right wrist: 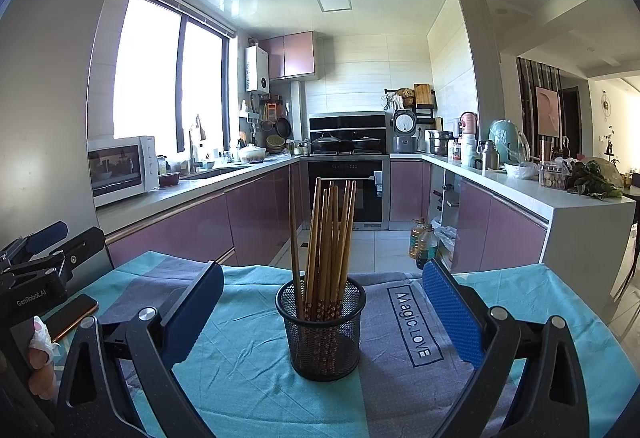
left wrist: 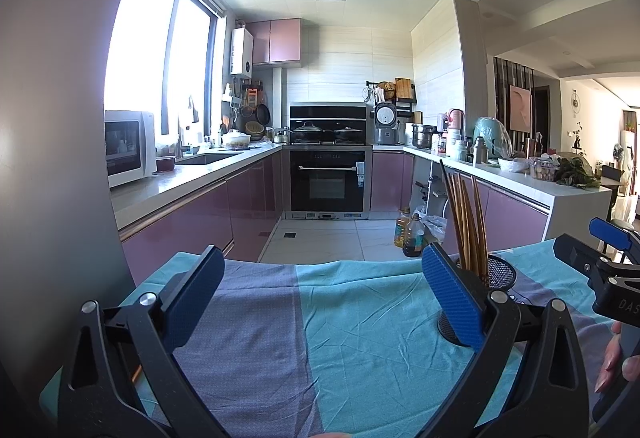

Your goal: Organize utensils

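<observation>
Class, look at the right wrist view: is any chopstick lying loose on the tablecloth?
No. All the chopsticks stand upright inside the black mesh cup, none lies on the tablecloth.

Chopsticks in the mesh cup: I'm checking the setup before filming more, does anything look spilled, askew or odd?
Nothing stands out. The chopsticks stand bundled in the upright mesh cup on the tablecloth, none fallen out. Both grippers, left gripper and right gripper, are open and empty.

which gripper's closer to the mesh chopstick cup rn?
Right, by a little. The right gripper faces the mesh cup head-on, cup centred ahead of its open jaws. The left gripper sits beside it, open, cup just outside its right finger.
</observation>
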Demonstrator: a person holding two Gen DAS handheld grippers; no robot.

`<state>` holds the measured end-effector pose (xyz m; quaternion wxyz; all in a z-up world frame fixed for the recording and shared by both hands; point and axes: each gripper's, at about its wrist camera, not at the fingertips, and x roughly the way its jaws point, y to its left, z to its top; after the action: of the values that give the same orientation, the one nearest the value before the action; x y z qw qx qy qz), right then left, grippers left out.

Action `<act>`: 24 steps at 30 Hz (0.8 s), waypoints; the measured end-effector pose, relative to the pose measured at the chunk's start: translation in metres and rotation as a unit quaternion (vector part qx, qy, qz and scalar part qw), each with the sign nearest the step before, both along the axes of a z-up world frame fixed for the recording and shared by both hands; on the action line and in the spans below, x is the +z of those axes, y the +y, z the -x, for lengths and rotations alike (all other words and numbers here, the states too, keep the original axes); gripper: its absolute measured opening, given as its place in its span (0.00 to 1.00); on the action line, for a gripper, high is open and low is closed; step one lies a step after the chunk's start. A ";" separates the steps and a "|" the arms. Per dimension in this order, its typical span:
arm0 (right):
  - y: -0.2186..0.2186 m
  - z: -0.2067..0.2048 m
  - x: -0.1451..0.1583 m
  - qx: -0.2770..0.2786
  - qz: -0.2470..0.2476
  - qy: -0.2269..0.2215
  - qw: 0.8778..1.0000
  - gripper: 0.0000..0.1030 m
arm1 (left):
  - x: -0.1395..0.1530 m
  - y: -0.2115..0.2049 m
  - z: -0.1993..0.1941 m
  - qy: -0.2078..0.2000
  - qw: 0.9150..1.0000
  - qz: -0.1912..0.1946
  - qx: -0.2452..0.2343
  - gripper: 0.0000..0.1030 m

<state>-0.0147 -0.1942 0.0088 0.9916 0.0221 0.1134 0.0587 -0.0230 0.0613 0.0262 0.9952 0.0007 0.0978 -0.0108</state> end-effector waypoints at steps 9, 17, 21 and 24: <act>-0.001 -0.001 -0.001 0.001 -0.001 0.001 1.000 0.94 | 0.000 0.000 0.000 0.001 1.000 0.000 0.001 0.95; -0.002 -0.001 -0.002 0.001 -0.003 0.003 1.000 0.94 | -0.001 0.003 0.004 0.000 1.000 -0.005 0.006 0.95; -0.003 -0.002 -0.004 0.003 -0.006 0.005 1.000 0.94 | -0.001 -0.002 0.001 0.003 1.000 -0.013 0.008 0.94; -0.005 -0.005 -0.008 0.004 -0.006 0.013 1.000 0.94 | -0.005 -0.002 -0.005 0.015 1.000 -0.018 0.013 0.95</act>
<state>-0.0095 -0.1994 0.0004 0.9897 0.0284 0.1256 0.0627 -0.0178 0.0597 0.0210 0.9935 0.0171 0.1126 0.0039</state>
